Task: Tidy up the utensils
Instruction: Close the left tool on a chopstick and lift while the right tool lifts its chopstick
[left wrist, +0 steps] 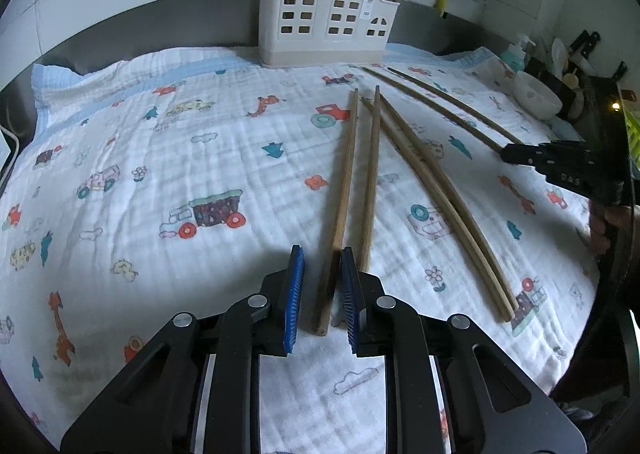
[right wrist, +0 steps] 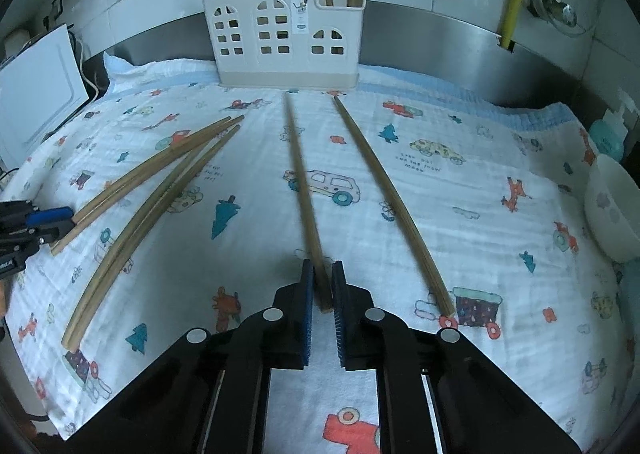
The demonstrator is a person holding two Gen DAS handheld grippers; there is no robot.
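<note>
While spread round chopstick (left wrist: 342, 197), left tongs (left wrist: 321, 254); right tongs' (right wrist: 320, 266) pinched blurred stick (right wrist: 303, 181), clear right-view.

A stainless steel counter (right wrist: 460, 53) carries a white quilted cloth printed with cartoon cars and trees (right wrist: 460, 189). On it, far centre, stands a cream plastic utensil holder with window cut-outs (right wrist: 280, 41). Six wooden chopsticks (right wrist: 380, 193) lie spread across the cloth; a white bowl (right wrist: 612, 209) rests at its right edge.
</note>
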